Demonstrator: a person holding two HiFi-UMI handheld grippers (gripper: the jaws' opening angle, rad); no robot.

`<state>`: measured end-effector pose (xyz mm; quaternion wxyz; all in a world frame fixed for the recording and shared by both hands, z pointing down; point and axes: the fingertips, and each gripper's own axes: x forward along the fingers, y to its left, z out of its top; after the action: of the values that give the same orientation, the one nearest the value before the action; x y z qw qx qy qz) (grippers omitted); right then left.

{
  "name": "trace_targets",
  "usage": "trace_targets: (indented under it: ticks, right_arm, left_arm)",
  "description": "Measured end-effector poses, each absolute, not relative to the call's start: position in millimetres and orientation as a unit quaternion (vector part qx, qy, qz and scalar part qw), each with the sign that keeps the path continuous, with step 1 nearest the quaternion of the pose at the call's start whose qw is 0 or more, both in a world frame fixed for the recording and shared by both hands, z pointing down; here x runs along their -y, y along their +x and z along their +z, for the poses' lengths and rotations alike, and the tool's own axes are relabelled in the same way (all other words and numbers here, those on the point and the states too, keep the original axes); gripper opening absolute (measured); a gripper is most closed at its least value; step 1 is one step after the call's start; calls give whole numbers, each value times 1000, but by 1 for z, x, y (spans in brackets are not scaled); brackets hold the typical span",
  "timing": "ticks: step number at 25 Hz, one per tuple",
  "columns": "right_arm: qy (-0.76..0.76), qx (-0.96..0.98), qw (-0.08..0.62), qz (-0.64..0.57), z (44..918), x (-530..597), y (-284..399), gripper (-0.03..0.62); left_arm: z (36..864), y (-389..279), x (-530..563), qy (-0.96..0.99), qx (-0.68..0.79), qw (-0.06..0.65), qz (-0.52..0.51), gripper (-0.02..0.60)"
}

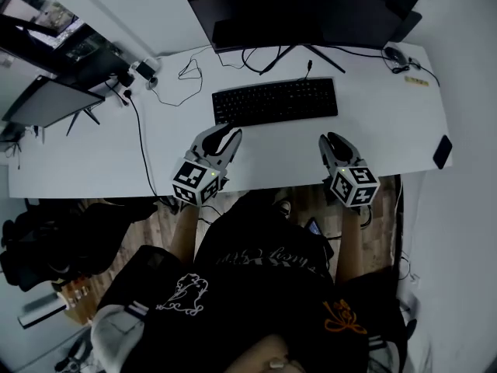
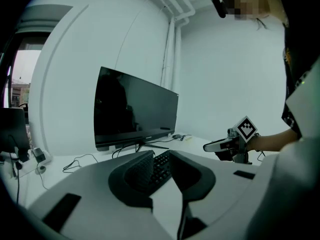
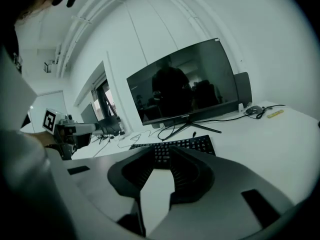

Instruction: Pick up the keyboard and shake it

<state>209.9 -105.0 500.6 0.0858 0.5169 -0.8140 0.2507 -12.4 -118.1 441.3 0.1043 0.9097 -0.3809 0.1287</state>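
Left gripper [image 1: 230, 135] sits just short of the keyboard's [image 1: 276, 100] near left corner, jaws slightly apart, nothing between them. Right gripper [image 1: 329, 140] is near its right end, same narrow gap, empty. Keyboard lies flat on the worktop [image 1: 380, 130]. Monitor [image 1: 303, 6] stands behind the keyboard; probably a mouse [image 1: 395, 54] beyond its right end.

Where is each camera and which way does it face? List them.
Head view: head-mounted, steeply down at desk and keyboard; left gripper, right gripper, forearms, torso show.
Left gripper view: along its open jaws toward keyboard, monitor; right gripper at right.
Right gripper view: along its open jaws toward the same; left gripper at left.
All three share the keyboard.
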Motion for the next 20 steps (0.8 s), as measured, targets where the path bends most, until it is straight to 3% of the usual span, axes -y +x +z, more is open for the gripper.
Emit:
trace_targets:
  ticks: [2,11,14,17,20]
  right_arm:
    - [516,813,119,241,519,126,217,104]
    - [482,802,228,268,618,201,256,285]
    - [465,799,254,284,642,209,264,375]
    - [448,799,271,296,657,214,268,402]
    - [437,802,274,301,661,222,269,403]
  left_arm:
    - [457,-25,142,907,381,115,137,132]
    - [561,-89,237,875,398,185,204,246]
    - [601,-108,264,865,382,234,227,313]
    - [620,-107,275,878,317,294,207,371]
    - [637,-104,285,876,282,341,194,385]
